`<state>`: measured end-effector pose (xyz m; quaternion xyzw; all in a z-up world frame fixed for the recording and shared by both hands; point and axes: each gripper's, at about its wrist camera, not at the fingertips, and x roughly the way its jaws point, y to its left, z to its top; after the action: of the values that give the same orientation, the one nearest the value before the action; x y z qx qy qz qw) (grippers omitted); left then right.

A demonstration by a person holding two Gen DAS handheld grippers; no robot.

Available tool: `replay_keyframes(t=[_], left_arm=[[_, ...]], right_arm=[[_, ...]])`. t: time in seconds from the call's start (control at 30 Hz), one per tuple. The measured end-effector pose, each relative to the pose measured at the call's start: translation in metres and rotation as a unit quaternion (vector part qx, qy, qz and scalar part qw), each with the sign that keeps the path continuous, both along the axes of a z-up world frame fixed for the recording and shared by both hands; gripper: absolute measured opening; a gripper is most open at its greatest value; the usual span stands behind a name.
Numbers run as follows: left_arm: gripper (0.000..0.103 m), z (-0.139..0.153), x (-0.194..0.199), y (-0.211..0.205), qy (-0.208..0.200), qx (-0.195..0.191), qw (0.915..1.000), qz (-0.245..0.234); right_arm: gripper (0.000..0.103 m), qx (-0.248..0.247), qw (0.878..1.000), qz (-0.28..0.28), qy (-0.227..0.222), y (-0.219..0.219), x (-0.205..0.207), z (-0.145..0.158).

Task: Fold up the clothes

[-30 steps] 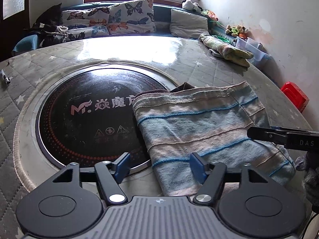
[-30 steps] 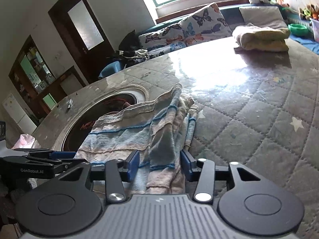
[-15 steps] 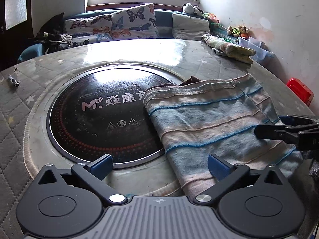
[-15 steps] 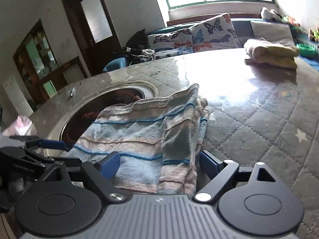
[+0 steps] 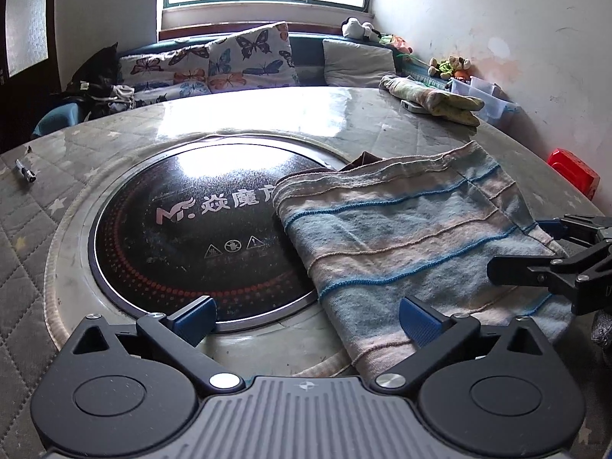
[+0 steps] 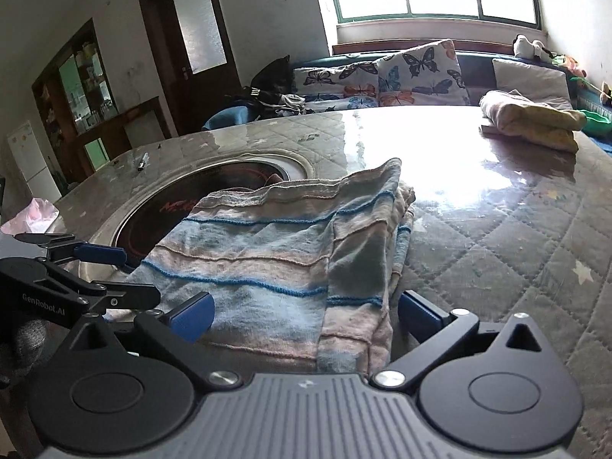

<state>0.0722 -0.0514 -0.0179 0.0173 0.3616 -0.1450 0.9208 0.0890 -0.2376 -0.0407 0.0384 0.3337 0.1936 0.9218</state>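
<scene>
A striped blue and pink garment lies folded on the round table, partly over the black cooktop disc. It also shows in the right wrist view. My left gripper is open and empty, just before the garment's near left edge. My right gripper is open and empty, its jaws spread on both sides of the garment's near end. The right gripper shows at the garment's right edge in the left wrist view. The left gripper shows at its left edge in the right wrist view.
A second folded cloth lies at the table's far right; it also shows in the right wrist view. A small pen-like object lies far left. A sofa with butterfly cushions stands behind the table. A red box sits at the right.
Both grippers have opened wide and let go of the garment. Both have pulled back a little from it. The garment lies flat where it was laid.
</scene>
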Motion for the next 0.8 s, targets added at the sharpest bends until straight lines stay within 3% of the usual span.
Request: replay_keyframes(t=[0.37, 0.8], left_arm=[[0.103, -0.004, -0.005, -0.001, -0.024, -0.006, 0.9997, 0.005], [0.103, -0.004, -0.005, -0.002, -0.026, -0.004, 0.9996, 0.010]], right_arm=[[0.103, -0.069, 0.998, 0.002, -0.009, 0.018, -0.004, -0.002], [0.103, -0.062, 0.998, 0.003, -0.009, 0.014, -0.004, -0.002]])
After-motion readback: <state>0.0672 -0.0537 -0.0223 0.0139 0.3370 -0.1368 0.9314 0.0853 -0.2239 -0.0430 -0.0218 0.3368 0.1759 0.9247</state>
